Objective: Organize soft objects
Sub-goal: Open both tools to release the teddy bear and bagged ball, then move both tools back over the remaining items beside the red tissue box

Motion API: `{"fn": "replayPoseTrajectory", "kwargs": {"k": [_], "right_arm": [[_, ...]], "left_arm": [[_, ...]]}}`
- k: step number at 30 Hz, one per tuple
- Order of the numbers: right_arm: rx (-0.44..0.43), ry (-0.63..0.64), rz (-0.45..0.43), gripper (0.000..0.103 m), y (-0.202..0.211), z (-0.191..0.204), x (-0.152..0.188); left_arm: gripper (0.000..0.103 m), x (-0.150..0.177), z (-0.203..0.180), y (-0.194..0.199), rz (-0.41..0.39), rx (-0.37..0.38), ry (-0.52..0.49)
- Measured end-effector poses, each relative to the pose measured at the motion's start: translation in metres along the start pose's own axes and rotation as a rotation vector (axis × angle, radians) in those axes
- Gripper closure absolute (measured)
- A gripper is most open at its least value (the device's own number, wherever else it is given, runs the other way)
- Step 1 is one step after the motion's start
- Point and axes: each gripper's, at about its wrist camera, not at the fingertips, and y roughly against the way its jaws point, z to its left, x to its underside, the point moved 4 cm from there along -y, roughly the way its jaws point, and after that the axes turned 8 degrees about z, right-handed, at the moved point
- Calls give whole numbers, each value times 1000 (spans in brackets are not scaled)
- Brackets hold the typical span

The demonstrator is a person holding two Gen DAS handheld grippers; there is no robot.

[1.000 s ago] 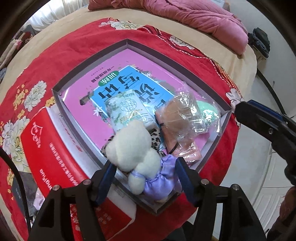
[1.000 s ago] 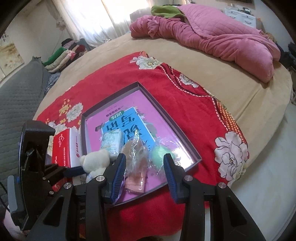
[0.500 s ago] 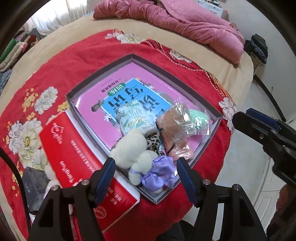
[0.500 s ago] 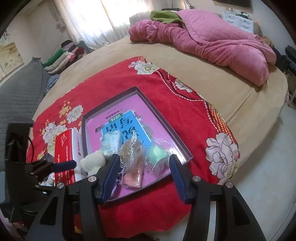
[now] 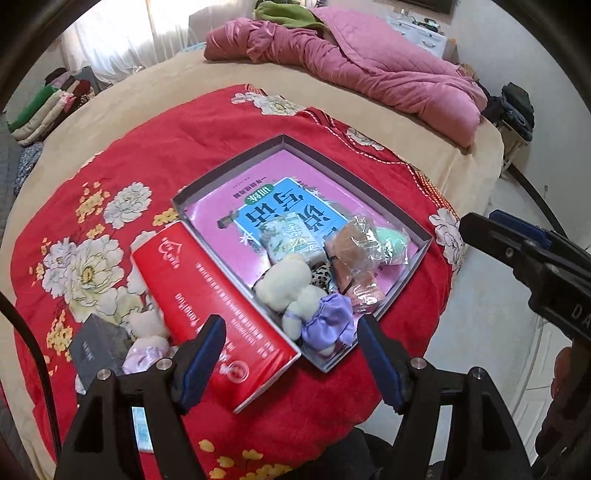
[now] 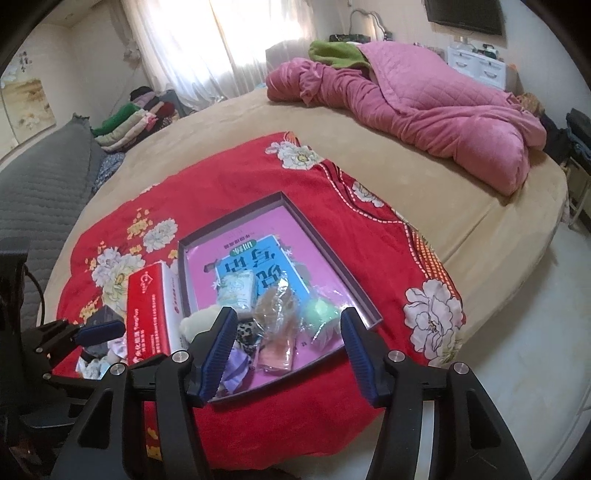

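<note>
Cream plush bear lies beside lilac scrunchie, possibly touching; both tools spread, empty.

Tan bed — curtained window (bright).

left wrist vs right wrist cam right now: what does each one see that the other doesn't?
Left wrist only: the purple scrunchie in full at the tray's near corner, and a second small plush beside the dark box on the red blanket.

Right wrist only: the grey quilted cushion, the wall-mounted screen, and more window curtain.

Both: the shallow tray, the cream plush bear, the green sponge, the red carton, the pink quilt. Both grippers open and empty, left gripper, right gripper.
</note>
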Motion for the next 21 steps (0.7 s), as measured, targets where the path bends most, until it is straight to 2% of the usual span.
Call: {"fn": "replayPoseTrajectory", "kwargs": {"k": [1,8,12,21], "right_arm": [[3,1,-6,36,2,2,0],[4,13,-32,34,17,16,3],[11,25,-39,29,23,25,5],[-10,71,-84,29,44,52,5]], "left_arm": [[30,1,1,2,-3,-1,3],[30,15,11,19,-31,-9,24],[30,25,18,28,-42,-12,39],[30,48,44,47,-72,-27,93]]}}
